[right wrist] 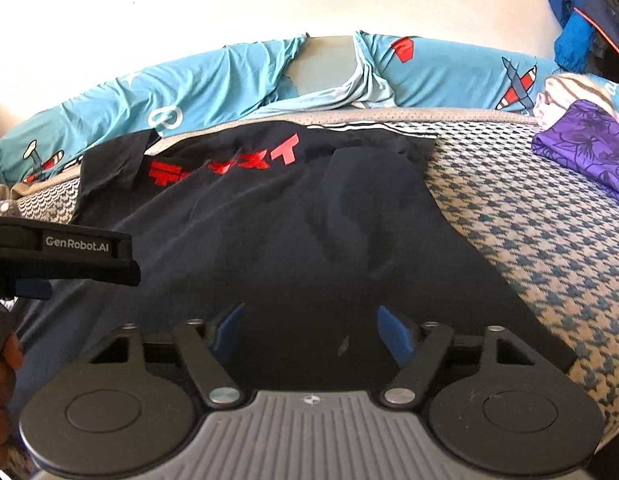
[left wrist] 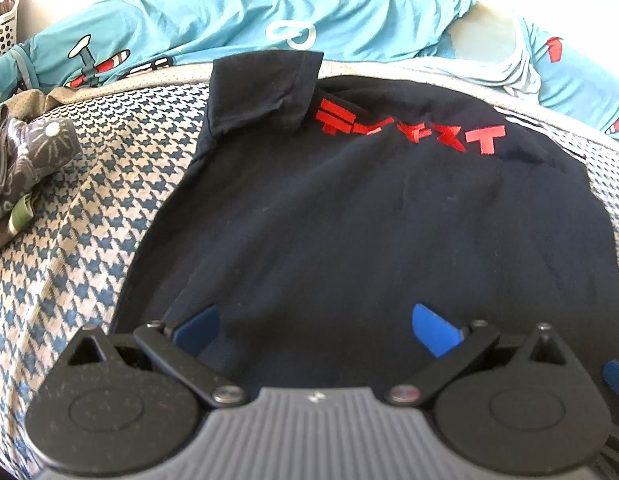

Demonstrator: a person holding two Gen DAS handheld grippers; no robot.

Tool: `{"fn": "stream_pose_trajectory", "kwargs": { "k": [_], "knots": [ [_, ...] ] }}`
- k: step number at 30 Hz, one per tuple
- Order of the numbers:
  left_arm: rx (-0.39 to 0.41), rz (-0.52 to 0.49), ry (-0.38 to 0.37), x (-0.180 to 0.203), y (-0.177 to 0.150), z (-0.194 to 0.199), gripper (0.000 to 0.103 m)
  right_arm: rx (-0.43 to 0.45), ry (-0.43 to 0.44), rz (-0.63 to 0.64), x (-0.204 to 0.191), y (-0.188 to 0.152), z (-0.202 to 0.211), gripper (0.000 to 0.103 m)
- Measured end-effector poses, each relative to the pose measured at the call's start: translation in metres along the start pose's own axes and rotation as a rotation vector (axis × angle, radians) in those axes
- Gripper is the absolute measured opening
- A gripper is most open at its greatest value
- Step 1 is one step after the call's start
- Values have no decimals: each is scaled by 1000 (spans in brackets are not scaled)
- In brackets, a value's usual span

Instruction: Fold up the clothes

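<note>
We are seeing each gripper (left wrist: 315,330) wearing black linkage arms with silver screws, round black discs, a ribbed grey body and blue fingers (right wrist: 393,332), one side reading GenRobot.AI.

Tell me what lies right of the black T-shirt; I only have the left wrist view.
Observer: A purple floral cloth lies on the houndstooth bed cover, apart from the black T-shirt.
Operator: And the right claw?
Observer: The right claw is open, over the shirt's near right part.
Operator: Anything past the bed on that side?
Observer: A blue jacket shows at the far right, above the purple cloth.
</note>
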State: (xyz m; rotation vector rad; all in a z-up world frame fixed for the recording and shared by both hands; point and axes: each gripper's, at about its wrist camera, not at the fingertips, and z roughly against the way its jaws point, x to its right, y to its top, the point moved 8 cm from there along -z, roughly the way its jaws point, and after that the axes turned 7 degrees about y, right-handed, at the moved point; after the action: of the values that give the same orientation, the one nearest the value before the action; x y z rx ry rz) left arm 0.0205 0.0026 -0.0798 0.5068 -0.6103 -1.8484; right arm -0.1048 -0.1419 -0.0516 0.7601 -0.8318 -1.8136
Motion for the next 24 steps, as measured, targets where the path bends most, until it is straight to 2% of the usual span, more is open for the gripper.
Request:
{"fn": "stream_pose_trajectory", "kwargs": {
  "k": [7,24],
  "knots": [
    [18,-48,31,7,-6,-4,103,6,-34,62,-2,-6,-7,70],
    [59,-79,48,9,-14,4,103,14,-44,42,-5,-16,2,75]
  ]
}}
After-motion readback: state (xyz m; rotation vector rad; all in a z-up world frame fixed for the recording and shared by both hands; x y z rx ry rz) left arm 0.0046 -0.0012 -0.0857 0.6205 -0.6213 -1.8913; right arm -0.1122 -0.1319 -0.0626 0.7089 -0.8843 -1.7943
